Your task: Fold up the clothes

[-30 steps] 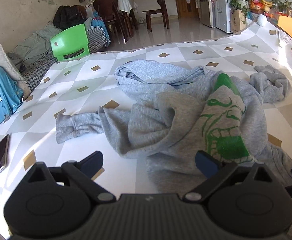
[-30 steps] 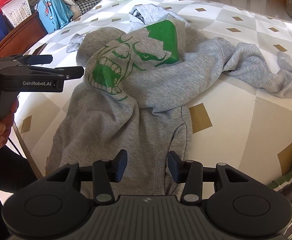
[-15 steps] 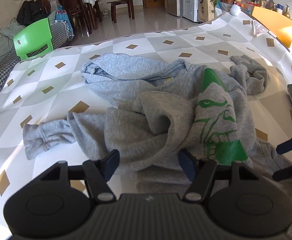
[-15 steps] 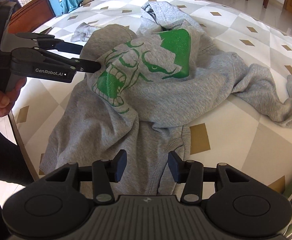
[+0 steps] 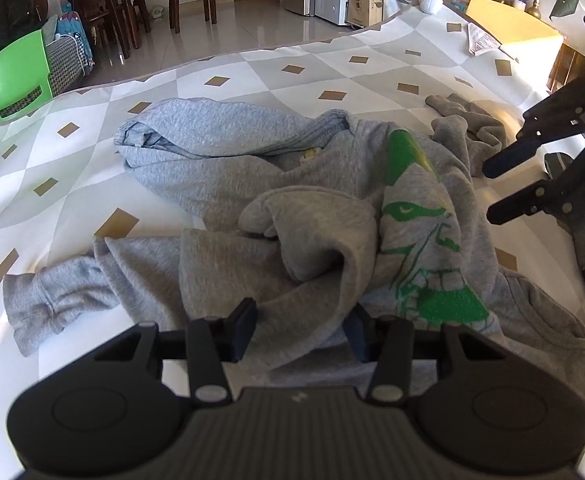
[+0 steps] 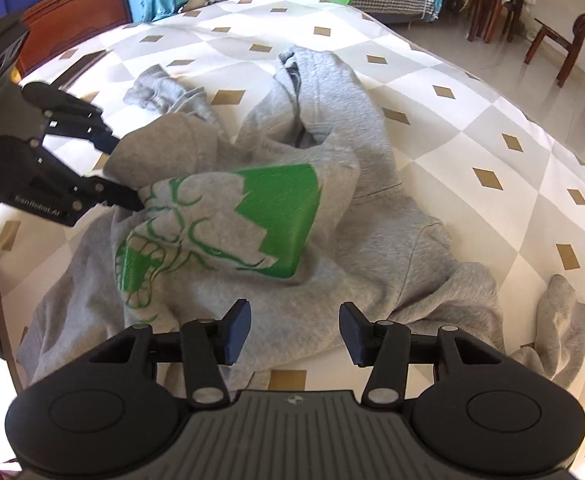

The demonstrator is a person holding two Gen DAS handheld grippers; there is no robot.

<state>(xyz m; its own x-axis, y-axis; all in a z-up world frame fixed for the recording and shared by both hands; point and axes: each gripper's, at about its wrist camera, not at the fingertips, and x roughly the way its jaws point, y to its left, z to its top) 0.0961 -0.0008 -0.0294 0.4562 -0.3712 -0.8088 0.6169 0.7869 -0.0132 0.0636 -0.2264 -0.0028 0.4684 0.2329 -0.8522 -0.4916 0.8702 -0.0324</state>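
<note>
- My left gripper point(image 5: 300, 330) is closing, its pads pinching a thick fold of the grey hoodie point(image 5: 316, 216).
- My right gripper point(image 6: 294, 330) hovers over the hoodie with jaws spread and opening, nothing gripped.
- The hoodie lies crumpled on the diamond-patterned cloth point(image 5: 252, 76) covering the table: soft fleece, ribbed cuffs, a glossy green monster print point(image 6: 228, 232).
- No containers near it.

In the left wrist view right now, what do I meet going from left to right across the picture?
Green chair → sleeve cuff → hood → green print → right gripper.
</note>
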